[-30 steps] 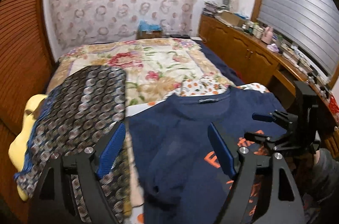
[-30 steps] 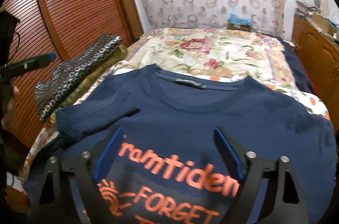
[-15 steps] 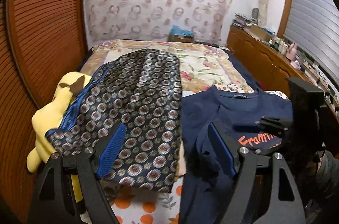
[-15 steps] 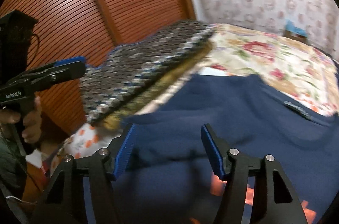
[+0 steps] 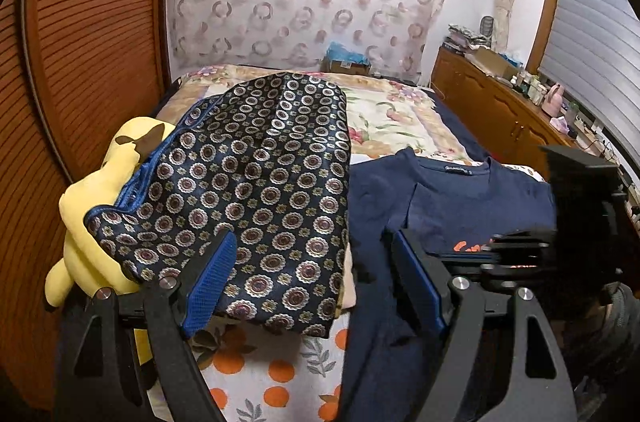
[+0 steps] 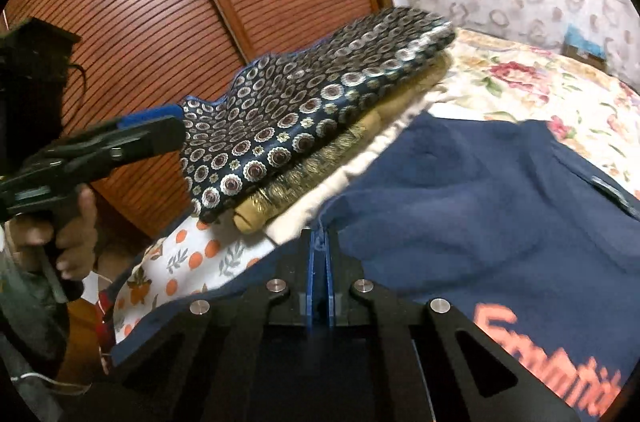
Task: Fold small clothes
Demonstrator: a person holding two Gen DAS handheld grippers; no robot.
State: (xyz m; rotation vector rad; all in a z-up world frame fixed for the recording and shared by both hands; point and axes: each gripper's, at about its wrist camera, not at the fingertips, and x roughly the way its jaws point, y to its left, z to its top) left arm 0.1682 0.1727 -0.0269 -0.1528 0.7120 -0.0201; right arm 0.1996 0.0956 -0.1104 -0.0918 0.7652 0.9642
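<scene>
A navy T-shirt (image 5: 460, 206) with orange lettering lies flat on the bed, collar toward the far wall. In the right wrist view my right gripper (image 6: 319, 246) is at the left sleeve of the navy T-shirt (image 6: 480, 202). Its jaws are closing tight, with the sleeve's edge pinched between the blue pads. My left gripper (image 5: 312, 236) stands open above the line where the shirt's sleeve meets a folded patterned cloth (image 5: 248, 182), with nothing between its fingers. The left gripper (image 6: 152, 130) also shows from the side, held in a hand.
The folded patterned cloth (image 6: 312, 102) tops a stack of folded fabrics left of the shirt. A yellow plush toy (image 5: 80, 222) lies beyond it by the slatted wooden doors (image 6: 160, 2). A floral quilt (image 5: 392, 118) covers the far bed. A cluttered wooden sideboard (image 5: 500, 110) runs along the right.
Both grippers moved left across the shirt toward the patterned stack. The right gripper went from wide open to shut on the sleeve's edge. The left gripper stayed open.
</scene>
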